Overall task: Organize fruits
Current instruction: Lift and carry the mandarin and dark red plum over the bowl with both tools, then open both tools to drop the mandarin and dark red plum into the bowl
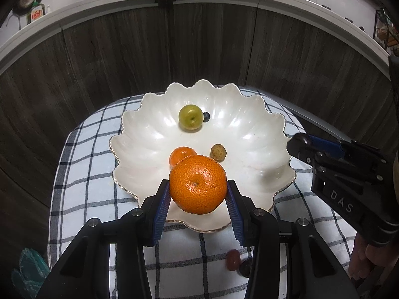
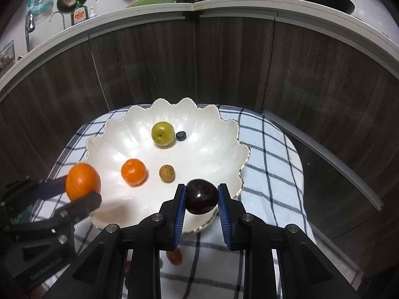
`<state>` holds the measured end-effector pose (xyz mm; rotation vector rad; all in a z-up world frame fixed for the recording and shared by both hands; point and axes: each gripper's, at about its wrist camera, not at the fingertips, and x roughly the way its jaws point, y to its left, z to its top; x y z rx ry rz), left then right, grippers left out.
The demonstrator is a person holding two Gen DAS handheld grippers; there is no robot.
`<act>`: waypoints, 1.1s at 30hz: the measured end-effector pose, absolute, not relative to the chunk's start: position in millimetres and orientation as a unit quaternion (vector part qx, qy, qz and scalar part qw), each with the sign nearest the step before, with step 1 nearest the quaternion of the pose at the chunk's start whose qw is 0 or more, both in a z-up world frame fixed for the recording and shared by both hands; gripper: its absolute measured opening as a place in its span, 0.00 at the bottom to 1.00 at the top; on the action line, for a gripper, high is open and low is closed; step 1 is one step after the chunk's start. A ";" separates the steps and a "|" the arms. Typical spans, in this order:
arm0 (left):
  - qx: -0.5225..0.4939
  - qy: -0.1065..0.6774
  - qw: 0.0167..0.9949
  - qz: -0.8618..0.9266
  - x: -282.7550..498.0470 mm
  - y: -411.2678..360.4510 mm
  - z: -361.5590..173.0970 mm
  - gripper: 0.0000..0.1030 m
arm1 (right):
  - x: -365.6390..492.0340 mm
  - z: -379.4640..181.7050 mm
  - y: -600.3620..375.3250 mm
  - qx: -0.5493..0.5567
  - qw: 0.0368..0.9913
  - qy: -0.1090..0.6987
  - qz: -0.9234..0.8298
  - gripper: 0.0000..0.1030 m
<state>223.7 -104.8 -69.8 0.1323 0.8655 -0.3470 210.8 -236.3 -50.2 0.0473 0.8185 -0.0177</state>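
Your left gripper (image 1: pixel 198 194) is clamped on a large orange (image 1: pixel 198 184), held over the near rim of the scalloped white bowl (image 1: pixel 249 134). Your right gripper (image 2: pixel 201 198) pinches a dark plum (image 2: pixel 201 196) above the bowl's near right edge. Ahead of both, four fruits lie inside: one small orange (image 2: pixel 133 171), one tan fruit (image 2: pixel 167 173), one green fruit (image 2: pixel 162 133), one blueberry (image 2: pixel 181 135) just beside it. Beneath the fingers, a reddish fruit (image 1: pixel 233 260) lies on the checked cloth (image 1: pixel 82 174).
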 end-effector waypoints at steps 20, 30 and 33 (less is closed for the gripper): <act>0.058 0.450 0.877 -0.160 244.4 -106.1 -91.2 0.44 | 250.5 -73.9 -234.5 0.022 0.900 0.435 0.004 0.26; 0.059 0.445 0.882 -0.144 242.8 -103.7 -90.7 0.68 | 249.5 -68.0 -236.4 0.019 0.907 0.421 -0.013 0.59; 0.060 0.443 0.883 -0.142 243.2 -103.5 -86.8 0.70 | 248.2 -63.4 -238.5 0.021 0.910 0.414 -0.016 0.63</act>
